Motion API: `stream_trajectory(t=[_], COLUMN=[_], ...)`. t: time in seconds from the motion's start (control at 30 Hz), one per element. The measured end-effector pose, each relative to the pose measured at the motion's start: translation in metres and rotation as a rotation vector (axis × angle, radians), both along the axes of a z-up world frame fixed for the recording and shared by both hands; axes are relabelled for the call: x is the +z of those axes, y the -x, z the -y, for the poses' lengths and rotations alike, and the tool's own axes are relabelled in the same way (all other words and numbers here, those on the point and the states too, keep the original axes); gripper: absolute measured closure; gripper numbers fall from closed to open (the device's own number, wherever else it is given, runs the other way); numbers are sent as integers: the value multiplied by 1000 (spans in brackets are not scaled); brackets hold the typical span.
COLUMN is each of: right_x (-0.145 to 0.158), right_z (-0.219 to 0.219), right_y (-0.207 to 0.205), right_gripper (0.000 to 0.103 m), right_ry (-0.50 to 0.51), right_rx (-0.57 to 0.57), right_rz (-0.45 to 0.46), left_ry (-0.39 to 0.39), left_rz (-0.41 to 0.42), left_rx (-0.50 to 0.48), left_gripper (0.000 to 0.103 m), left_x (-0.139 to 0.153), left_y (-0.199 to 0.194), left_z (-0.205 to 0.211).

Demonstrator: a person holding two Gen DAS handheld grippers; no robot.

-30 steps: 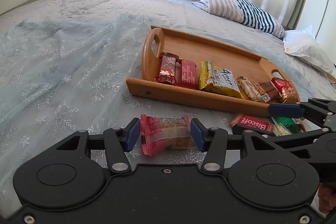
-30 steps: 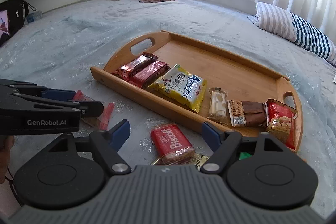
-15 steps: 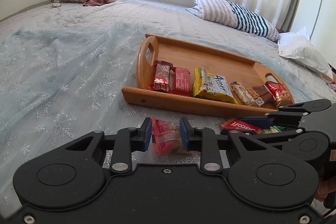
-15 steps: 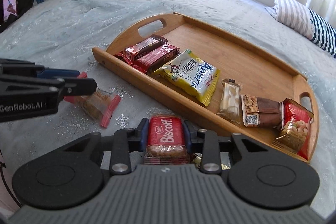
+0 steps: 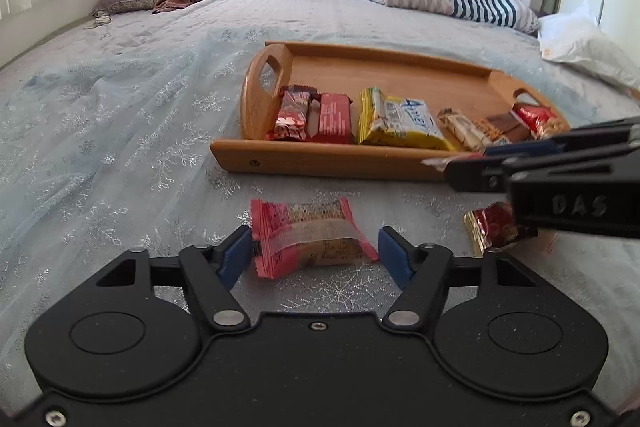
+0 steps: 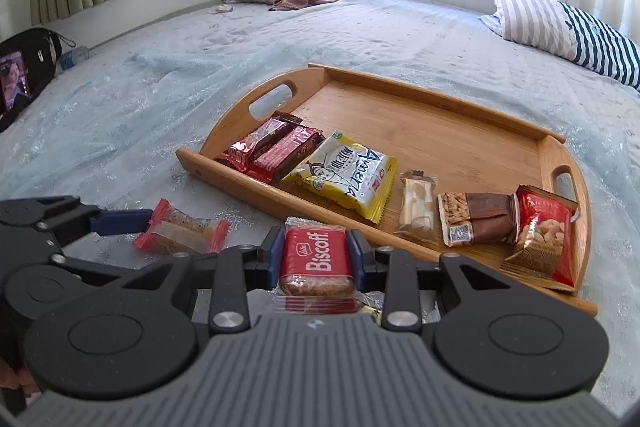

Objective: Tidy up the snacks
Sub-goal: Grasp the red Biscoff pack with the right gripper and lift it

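Right wrist view shows the right gripper (image 6: 316,257) with its jaws closed on the Biscoff packet (image 6: 316,259), lifted a little above the bed (image 6: 120,115). Under the packet one more wrapper is partly hidden by the gripper body, and I cannot tell what it is. From the left wrist view this same gripper is seen only from the side, and the packet is almost fully covered there; only a thin edge of wrapper shows.

Left gripper (image 5: 316,257) has its jaws open, one on each side of the pink wafer packet (image 5: 308,237), which lies on the bed just before the wooden tray (image 5: 320,163). Whether the blue pads (image 5: 234,259) touch the packet is not clear. Near it a red foil snack (image 5: 494,229) is half hidden behind the right gripper.

Inside the tray, along the near wall, lie two red bars (image 6: 272,151), a yellow packet (image 6: 346,173), a white bar (image 6: 418,205), a brown bar (image 6: 476,217) and a red nut packet (image 6: 544,237).
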State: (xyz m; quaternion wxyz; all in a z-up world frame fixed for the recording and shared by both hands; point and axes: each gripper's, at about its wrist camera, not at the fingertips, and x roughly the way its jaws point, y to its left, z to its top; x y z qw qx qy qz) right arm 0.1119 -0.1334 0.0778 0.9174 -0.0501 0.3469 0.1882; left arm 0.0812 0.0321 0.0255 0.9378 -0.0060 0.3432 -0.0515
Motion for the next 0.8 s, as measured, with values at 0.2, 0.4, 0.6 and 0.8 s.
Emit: stream_trajectory(t=[0.2,0.4,0.6,0.8], right_x=[5,7,10,13], right_z=[11,19,20,22], right_y=[3,2,3,3], right_gripper=[63,63,63,63], right_ry=[0,-27,-38,-46], right_rx=[-32,-43,-37,-43], right_rz=[11,8,12,18], left_ry=[65,85,111,125], left_rz=[12,22,40,64], left_rx=[-21,-18,-15,-19], left_gripper=[61,66,68,74], left_x=[0,6,15,22], left_y=[0,1,1,1], left_z=[-11,-16,-20,-21])
